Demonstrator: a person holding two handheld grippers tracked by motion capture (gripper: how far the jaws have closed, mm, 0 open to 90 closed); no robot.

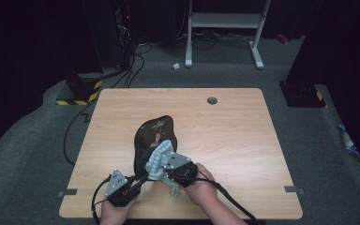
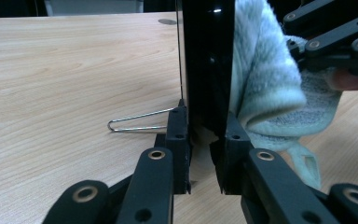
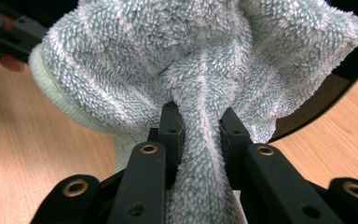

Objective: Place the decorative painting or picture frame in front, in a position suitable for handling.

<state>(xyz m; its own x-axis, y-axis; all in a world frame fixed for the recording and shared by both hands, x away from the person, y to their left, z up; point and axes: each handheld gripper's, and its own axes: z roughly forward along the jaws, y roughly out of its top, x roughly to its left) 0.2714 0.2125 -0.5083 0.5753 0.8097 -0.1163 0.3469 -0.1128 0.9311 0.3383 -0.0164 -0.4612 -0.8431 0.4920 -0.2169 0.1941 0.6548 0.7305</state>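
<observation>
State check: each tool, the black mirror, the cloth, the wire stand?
left tool: shut on the black mirror's lower edge
right tool: shut on the cloth
black mirror: held on edge, cloth against its face
cloth: bunched, pinched, pressed on the mirror
wire stand: folded out behind the mirror

Premises: a lab or test room. Beyond the tongs, a lone wooden bench [image 1: 225,122] stands on grey carpet [image 1: 23,140]. Farther off are dark equipment stands, one base carrying yellow-black hazard tape [image 1: 82,96], loose cables [image 1: 131,70] and a white metal frame [image 1: 225,28].
</observation>
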